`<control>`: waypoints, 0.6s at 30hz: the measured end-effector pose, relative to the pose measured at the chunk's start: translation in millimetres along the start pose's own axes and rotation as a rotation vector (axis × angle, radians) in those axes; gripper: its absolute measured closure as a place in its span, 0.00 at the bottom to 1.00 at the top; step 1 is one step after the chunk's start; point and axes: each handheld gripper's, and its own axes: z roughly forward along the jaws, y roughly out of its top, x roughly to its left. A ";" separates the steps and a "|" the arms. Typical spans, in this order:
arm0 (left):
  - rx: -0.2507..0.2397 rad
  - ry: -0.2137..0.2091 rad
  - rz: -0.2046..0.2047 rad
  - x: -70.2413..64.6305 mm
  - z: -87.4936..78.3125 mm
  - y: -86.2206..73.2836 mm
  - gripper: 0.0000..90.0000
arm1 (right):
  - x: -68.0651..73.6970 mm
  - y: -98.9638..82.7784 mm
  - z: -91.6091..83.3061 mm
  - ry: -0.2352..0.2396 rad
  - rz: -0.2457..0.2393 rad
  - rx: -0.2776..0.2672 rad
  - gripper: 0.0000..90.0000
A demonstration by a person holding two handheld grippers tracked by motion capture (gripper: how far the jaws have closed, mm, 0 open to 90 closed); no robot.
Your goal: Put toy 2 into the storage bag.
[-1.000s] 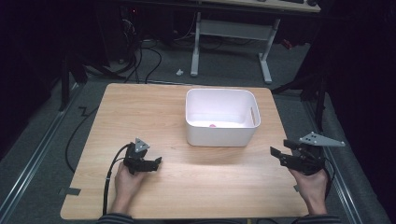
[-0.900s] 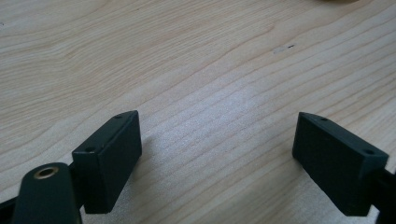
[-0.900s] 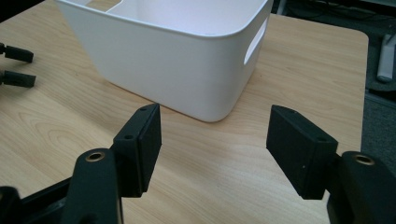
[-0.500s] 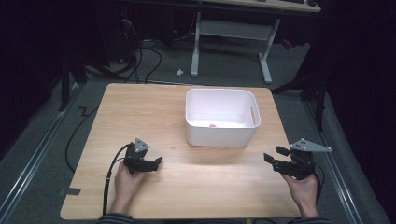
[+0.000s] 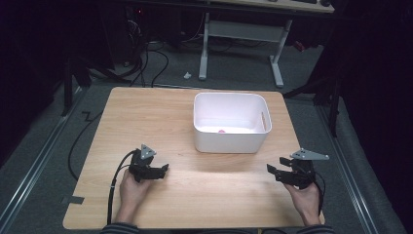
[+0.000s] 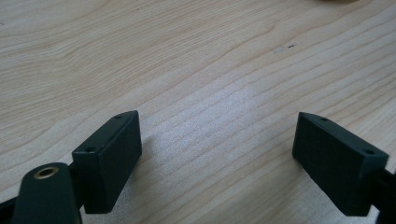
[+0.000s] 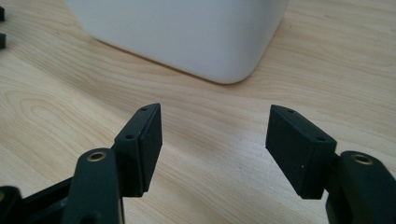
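Near side first: left gripper (image 5: pixel 163 169) and right gripper (image 5: pixel 272 170) both hover low over the surface (image 5: pixel 146 112), fingers wide apart and empty, and just beyond them the white bin (image 5: pixel 229 141) could get shoved by a careless lunge, its small pink thing (image 5: pixel 221 130) too tiny to identify.

left gripper (image 5: pixel 163 169): black, grey three-cornered plate, black cable | right gripper (image 5: pixel 271 169): black, grey plate | pads: screw holes | sleeves: striped cuffs
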 end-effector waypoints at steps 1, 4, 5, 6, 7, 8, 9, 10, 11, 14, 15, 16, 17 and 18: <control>0.000 0.000 0.000 0.0 0.0 0.0 0.18 | -0.8 -0.9 2.6 -0.003 -0.005 0.006 0.41; 0.000 0.000 0.000 0.0 0.0 0.0 0.18 | -2.7 -3.7 9.5 -0.008 0.006 0.025 0.41; 0.001 -0.001 0.000 0.1 -0.1 0.0 0.18 | -3.2 -4.3 10.9 -0.009 0.007 0.027 0.41; 0.001 -0.001 0.000 0.1 -0.1 0.0 0.18 | -3.6 -5.3 12.6 -0.009 0.014 0.031 0.41; 0.000 0.000 0.000 0.0 0.0 0.0 0.18 | -4.0 -6.2 14.4 -0.013 0.016 0.032 0.41; 0.000 0.000 0.000 0.0 0.0 0.0 0.18 | -4.4 -7.4 16.5 -0.012 0.021 0.031 0.41; 0.000 0.000 0.000 0.0 0.0 0.0 0.18 | -4.8 -8.6 18.7 -0.011 0.028 0.031 0.41; 0.000 0.000 0.000 0.0 0.0 0.0 0.18 | -5.5 -10.0 21.3 -0.010 0.029 0.029 0.41; 0.001 -0.001 0.000 0.1 -0.1 0.0 0.18 | -5.9 -11.2 23.3 -0.010 0.033 0.030 0.41; 0.000 0.000 0.000 0.0 0.0 0.0 0.18 | -7.1 -16.7 33.3 -0.016 0.046 0.039 0.41; 0.001 -0.001 0.000 0.0 -0.1 0.0 0.18 | -7.5 -18.4 36.0 -0.021 0.049 0.043 0.41; 0.001 0.000 0.000 0.0 -0.1 0.0 0.18 | -8.1 -20.2 38.8 -0.025 0.052 0.044 0.41; 0.002 0.000 0.001 0.0 -0.1 0.0 0.18 | -8.5 -21.4 40.5 -0.026 0.057 0.045 0.41; 0.001 0.000 0.000 0.0 -0.1 0.0 0.18 | -8.9 -23.4 43.2 -0.030 0.065 0.047 0.41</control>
